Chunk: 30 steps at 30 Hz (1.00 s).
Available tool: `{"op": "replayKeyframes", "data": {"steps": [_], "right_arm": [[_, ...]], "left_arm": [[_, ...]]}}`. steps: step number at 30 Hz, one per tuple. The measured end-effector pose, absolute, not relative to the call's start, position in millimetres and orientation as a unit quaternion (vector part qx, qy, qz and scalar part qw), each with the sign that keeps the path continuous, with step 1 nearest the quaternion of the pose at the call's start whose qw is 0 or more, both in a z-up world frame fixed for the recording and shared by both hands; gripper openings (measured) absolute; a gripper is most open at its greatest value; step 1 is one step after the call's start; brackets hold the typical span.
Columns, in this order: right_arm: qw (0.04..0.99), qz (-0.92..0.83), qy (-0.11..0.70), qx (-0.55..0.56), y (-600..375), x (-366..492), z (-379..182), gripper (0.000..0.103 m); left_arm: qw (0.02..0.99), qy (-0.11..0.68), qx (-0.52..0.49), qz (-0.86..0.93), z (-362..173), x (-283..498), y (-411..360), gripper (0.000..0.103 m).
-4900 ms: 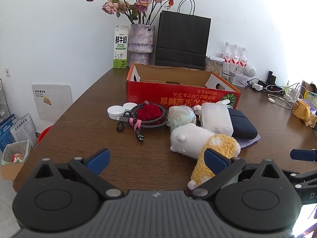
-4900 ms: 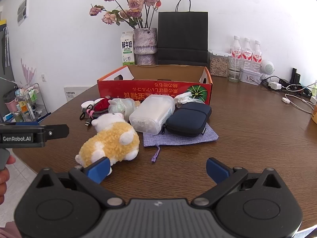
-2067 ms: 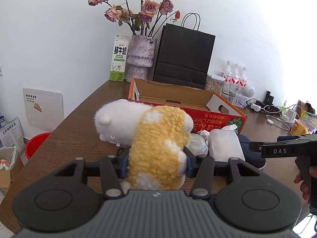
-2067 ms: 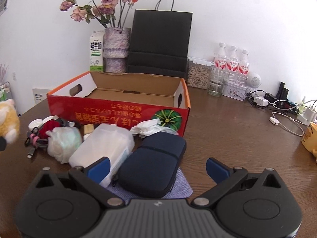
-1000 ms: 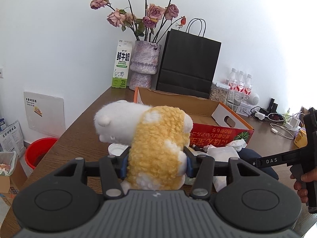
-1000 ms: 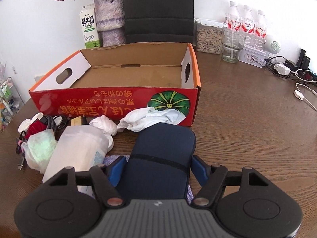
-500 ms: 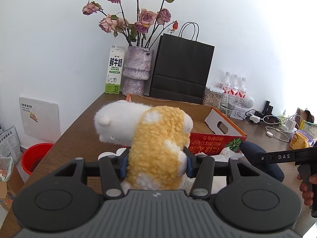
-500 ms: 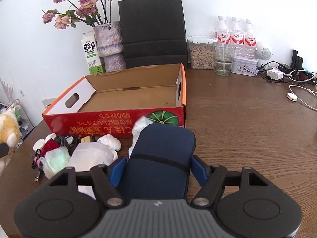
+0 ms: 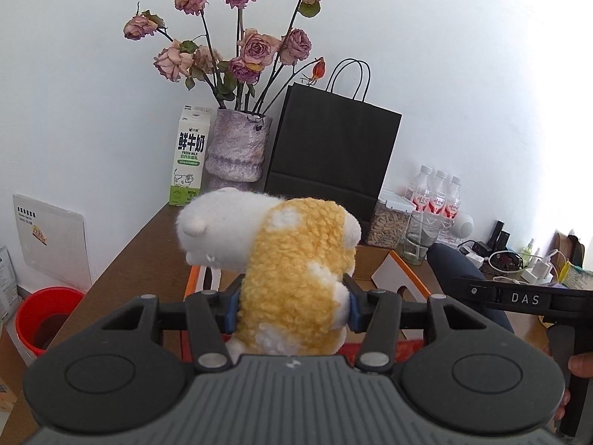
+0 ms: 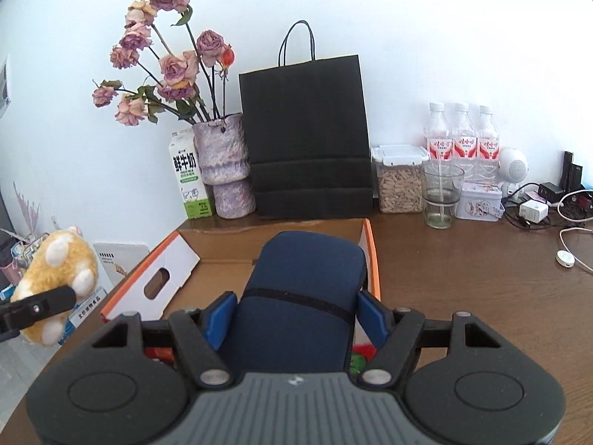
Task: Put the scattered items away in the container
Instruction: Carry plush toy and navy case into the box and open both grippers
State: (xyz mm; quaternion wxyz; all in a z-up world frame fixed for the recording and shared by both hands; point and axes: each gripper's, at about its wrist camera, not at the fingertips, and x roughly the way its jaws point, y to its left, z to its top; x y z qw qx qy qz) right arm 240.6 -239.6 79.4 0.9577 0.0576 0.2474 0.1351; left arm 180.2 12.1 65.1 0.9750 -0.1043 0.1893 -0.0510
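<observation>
My left gripper [image 9: 291, 313] is shut on a white and yellow plush toy [image 9: 292, 278] and holds it up in the air, just before the near left end of the open cardboard box [image 9: 404, 282]. My right gripper [image 10: 294, 315] is shut on a dark blue zip case [image 10: 304, 296] and holds it raised over the box's near edge [image 10: 372, 259]. The plush also shows at the left of the right wrist view [image 10: 57, 270]. The blue case and right gripper body show at the right of the left wrist view [image 9: 456, 263]. The remaining table items are hidden below.
Behind the box stand a milk carton [image 10: 189, 181], a vase of dried roses [image 10: 226, 170], a black paper bag [image 10: 307, 141], a seed jar [image 10: 400, 181], a glass [image 10: 441, 196] and water bottles [image 10: 463, 137]. Cables and chargers [image 10: 545, 207] lie at right. A red bucket [image 9: 44, 315] stands on the floor.
Both grippers have risen and moved forward with their loads. The blue case is now over the box's near edge. The items on the table have dropped out of sight.
</observation>
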Motion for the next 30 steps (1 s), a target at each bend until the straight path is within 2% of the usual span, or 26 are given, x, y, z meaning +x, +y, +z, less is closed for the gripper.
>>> {"op": "replayKeyframes", "data": {"steps": [13, 17, 22, 23, 24, 25, 26, 27, 30], "right_arm": [[0.96, 0.142, 0.216, 0.106, -201, 325, 60, 0.07], [0.959, 0.139, 0.224, 0.104, -198, 342, 42, 0.07], [0.95, 0.143, 0.262, 0.09, -191, 356, 22, 0.069], [0.95, 0.14, 0.263, 0.089, -192, 357, 20, 0.067], [0.952, 0.136, 0.262, 0.087, -192, 357, 20, 0.059], [0.954, 0.127, 0.259, 0.082, -193, 356, 20, 0.045], [0.952, 0.131, 0.261, 0.088, -195, 358, 21, 0.016], [0.95, 0.135, 0.264, 0.101, -198, 358, 20, 0.013], [0.948, 0.127, 0.278, 0.091, -196, 361, 17, 0.016]], "left_arm": [[0.973, 0.196, -0.123, 0.011, 41, 288, -4, 0.051], [0.972, 0.2, -0.119, 0.018, 20, 309, -3, 0.051], [0.963, 0.252, -0.095, 0.024, -4, 326, -5, 0.051], [0.962, 0.255, -0.093, 0.028, -6, 327, -6, 0.051], [0.962, 0.256, -0.091, 0.028, -7, 327, -6, 0.051], [0.962, 0.257, -0.09, 0.027, -7, 326, -6, 0.051], [0.962, 0.258, -0.089, 0.027, -8, 326, -6, 0.051], [0.962, 0.259, -0.088, 0.027, -8, 325, -7, 0.051], [0.961, 0.263, -0.086, 0.028, -9, 326, -8, 0.051]]}}
